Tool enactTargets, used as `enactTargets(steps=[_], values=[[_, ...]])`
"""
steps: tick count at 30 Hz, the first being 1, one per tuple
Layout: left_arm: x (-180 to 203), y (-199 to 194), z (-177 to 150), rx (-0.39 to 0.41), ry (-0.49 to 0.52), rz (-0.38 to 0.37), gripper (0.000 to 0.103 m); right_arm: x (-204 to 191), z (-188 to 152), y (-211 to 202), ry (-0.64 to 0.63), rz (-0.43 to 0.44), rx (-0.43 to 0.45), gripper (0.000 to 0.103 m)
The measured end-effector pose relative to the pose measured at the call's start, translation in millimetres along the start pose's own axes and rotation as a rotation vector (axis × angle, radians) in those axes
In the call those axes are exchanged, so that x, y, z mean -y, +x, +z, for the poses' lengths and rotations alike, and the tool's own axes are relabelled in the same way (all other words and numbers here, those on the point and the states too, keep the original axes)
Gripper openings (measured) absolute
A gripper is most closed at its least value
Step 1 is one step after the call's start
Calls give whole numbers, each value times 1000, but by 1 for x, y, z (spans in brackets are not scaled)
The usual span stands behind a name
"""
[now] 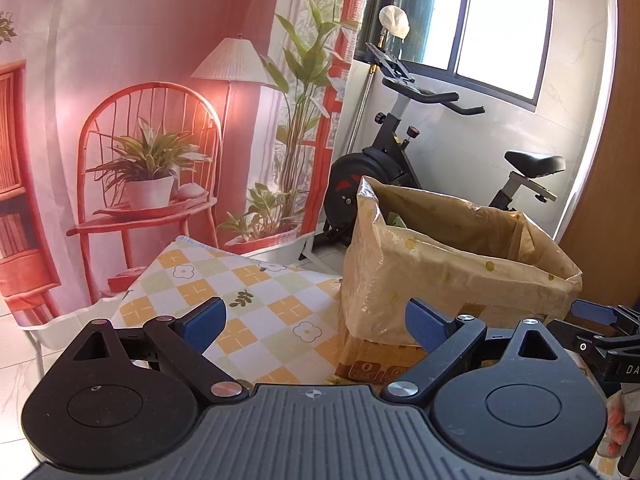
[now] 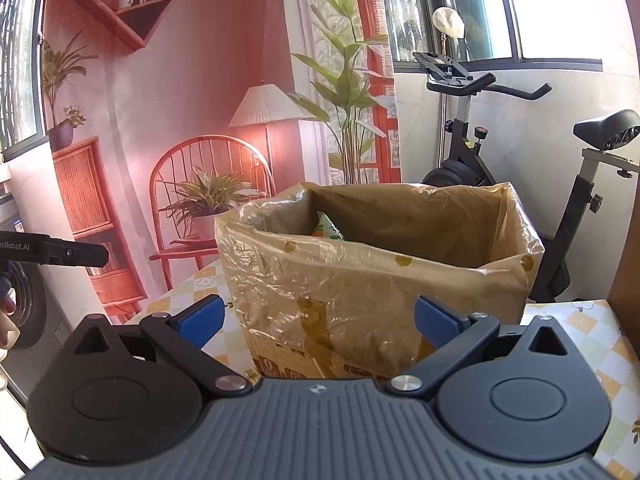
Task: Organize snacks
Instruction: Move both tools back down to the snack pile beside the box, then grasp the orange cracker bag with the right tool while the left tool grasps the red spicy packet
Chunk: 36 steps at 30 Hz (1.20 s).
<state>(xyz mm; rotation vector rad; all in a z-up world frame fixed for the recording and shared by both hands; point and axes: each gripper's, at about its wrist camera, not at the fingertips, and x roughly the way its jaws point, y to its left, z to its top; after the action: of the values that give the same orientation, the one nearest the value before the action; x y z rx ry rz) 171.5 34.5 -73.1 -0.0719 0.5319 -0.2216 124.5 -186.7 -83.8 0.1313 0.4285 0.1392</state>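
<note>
Both grippers hover with nothing held. The left gripper [image 1: 316, 324] has its blue fingers [image 1: 204, 322] spread wide over the checkered tabletop [image 1: 256, 320]. The right gripper [image 2: 318, 320] is just as wide apart, facing the cardboard box [image 2: 380, 280] lined with a yellowish plastic bag [image 2: 280, 272]. Inside the box, a green snack packet [image 2: 328, 228] peeks above the near rim. An exercise bike [image 2: 520, 152] stands behind the box.

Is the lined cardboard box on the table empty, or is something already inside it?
Not empty. In the right wrist view, a green snack packet shows inside the box; what lies deeper cannot be seen.
</note>
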Motion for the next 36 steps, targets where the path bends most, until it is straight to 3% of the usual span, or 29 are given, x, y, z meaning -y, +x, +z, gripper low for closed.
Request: enactTargets(steps=[7, 13, 27, 31, 36], values=[[-10, -11, -32, -48, -23, 25, 98, -14, -42, 9, 7, 12, -144, 103], [-16, -9, -61, -109, -47, 5, 98, -19, -73, 12, -8, 28, -277, 103], [-9, 0, -78, -168, -43, 7, 97, -23, -117, 31, 42, 177, -536, 103], [-5, 2, -80, -177, -46, 6, 97, -24, -129, 39, 46, 178, -579, 103], [-2, 3, -80, -188, -40, 6, 97, -22, -132, 44, 24, 186, -560, 103]])
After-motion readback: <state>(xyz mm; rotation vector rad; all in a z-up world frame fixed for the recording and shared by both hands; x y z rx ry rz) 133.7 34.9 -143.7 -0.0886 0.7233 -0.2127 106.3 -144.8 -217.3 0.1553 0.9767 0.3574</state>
